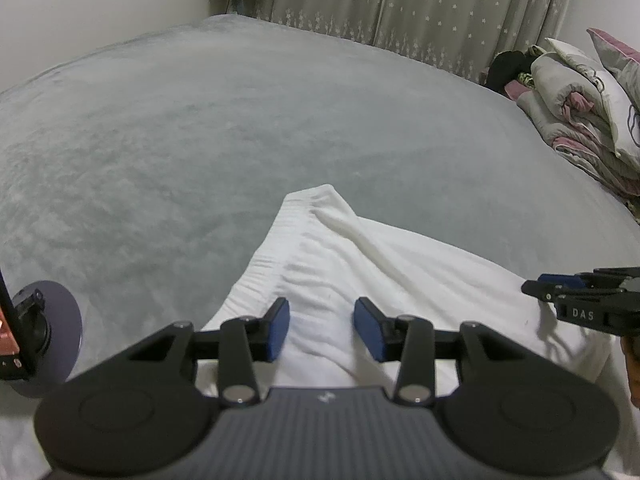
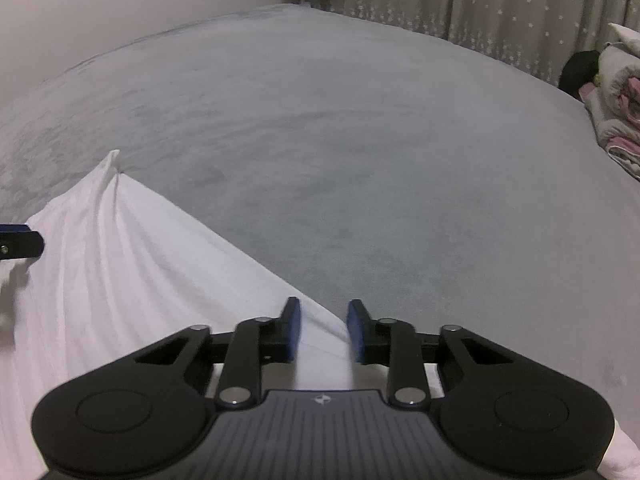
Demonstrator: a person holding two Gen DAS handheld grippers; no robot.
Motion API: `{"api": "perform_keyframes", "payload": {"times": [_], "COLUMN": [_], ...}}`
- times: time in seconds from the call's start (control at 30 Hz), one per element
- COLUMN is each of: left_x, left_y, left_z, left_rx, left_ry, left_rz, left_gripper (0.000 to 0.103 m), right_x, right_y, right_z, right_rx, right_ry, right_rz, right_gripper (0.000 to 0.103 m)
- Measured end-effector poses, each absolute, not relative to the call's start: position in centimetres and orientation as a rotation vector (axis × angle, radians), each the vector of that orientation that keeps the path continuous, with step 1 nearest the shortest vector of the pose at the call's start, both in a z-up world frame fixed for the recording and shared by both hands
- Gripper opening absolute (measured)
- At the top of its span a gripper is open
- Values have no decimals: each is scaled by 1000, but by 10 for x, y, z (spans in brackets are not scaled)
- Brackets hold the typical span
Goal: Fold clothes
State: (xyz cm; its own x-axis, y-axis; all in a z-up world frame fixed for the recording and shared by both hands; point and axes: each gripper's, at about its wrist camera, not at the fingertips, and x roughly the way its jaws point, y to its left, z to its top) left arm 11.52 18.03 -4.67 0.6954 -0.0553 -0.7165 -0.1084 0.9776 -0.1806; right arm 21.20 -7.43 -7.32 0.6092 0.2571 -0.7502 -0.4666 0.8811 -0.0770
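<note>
Each camera sits on its own gripper, low and close over the near edge of the bed (image 1: 240,128), looking forward and downward along the fingers toward the curtains (image 1: 440,4). The left view stands left of the right view. Both share the white garment (image 1: 328,264), the bed and the bedding pile (image 2: 620,92).

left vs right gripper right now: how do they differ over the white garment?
The left gripper stands over the white ribbed-waistband garment well inside its edges; the right gripper straddles its right edge, grey bedspread beyond. The left jaws gape wider than the right. Both point downward, blue pads clear of the cloth.
</note>
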Motion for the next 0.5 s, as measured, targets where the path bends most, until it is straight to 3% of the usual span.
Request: {"api": "perform_keyframes", "payload": {"times": [0.23, 0.5], "left_x": [118, 119], "left_y": [179, 178], "left_z": [-51, -53], "left_rx": [-205, -201], "left_ry": [820, 824], "left_rz": [30, 30], "left_gripper": [40, 41], "right_x": [209, 223], "right_y": [-63, -51], "right_z": [-75, -71], "right_rx": [-324, -381], "right_ry": [792, 775], "right_rz": [413, 365], "right_gripper": [6, 4]}}
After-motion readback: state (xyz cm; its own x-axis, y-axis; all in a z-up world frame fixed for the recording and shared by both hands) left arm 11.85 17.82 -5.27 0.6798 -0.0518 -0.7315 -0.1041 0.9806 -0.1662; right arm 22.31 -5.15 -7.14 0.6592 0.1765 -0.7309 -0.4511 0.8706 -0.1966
